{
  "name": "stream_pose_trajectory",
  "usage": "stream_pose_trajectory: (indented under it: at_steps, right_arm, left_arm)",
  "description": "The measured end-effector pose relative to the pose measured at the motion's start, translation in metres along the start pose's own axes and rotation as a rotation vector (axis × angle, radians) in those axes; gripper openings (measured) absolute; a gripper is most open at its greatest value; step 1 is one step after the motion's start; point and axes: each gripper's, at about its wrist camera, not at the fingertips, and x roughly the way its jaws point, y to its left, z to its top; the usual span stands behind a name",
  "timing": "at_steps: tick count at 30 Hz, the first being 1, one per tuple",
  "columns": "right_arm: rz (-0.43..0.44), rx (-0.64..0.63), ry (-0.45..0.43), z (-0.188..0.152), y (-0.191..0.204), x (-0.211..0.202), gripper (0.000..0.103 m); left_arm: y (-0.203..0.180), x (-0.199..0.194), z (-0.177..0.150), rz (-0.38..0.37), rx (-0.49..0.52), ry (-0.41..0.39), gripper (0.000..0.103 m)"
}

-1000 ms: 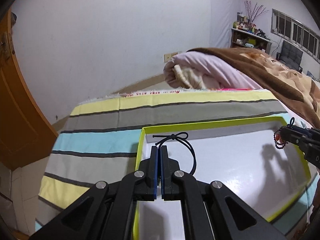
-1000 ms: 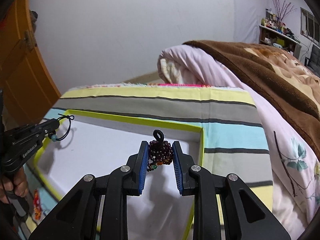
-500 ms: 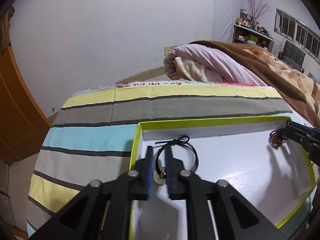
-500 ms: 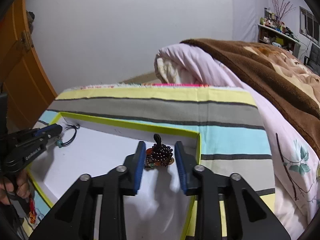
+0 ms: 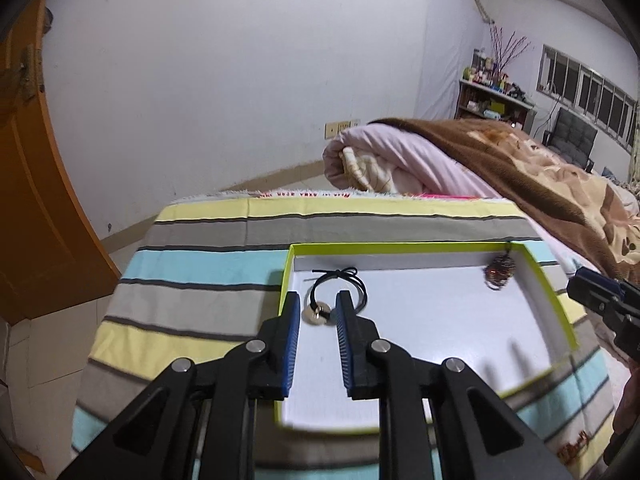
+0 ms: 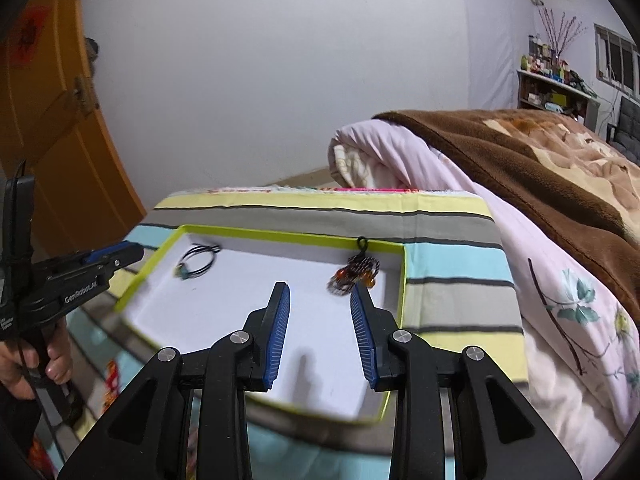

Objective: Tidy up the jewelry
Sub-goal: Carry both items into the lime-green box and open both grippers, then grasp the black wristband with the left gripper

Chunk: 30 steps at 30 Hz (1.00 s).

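Note:
A white tray with a lime-green rim [image 5: 400, 246] lies on the striped bed. A black cord necklace [image 5: 340, 284] with a round pale pendant rests in its far left corner. My left gripper [image 5: 318, 300] hovers just short of it, its jaws opening, with nothing pressed between the pads. A dark beaded bracelet [image 6: 354, 274] with amber beads lies in the tray's far right corner, a black loop hanging over the rim. My right gripper [image 6: 319, 292] stands open, pulled back from the bracelet. In the right wrist view, the left gripper [image 6: 132, 250] shows at the tray's left edge.
The striped sheet [image 5: 200, 272] covers the bed end. A rolled pink quilt [image 6: 384, 160] and a brown blanket [image 6: 540, 160] are piled behind and to the right. An orange door [image 5: 32, 200] stands at the left, and a person's hand [image 6: 52, 364] grips the left handle.
Both grippers went from shut to open. The cord necklace and the beaded bracelet now lie loose on the tray floor. Both grippers drew back and rose away from the tray's far wall.

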Motion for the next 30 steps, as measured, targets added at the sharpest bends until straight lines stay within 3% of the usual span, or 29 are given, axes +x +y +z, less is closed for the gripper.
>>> stream_pose_trajectory:
  at_steps: [15, 30]
  right_arm:
    - [-0.01, -0.04, -0.085, -0.065, 0.034, -0.091, 0.033]
    - [0.013, -0.03, -0.085, -0.121, 0.047, -0.129, 0.033]
  left_arm:
    - [-0.009, -0.094, -0.071, 0.0, -0.017, -0.109, 0.019]
    - [-0.005, -0.131, -0.136, 0.023, -0.016, -0.094, 0.019]
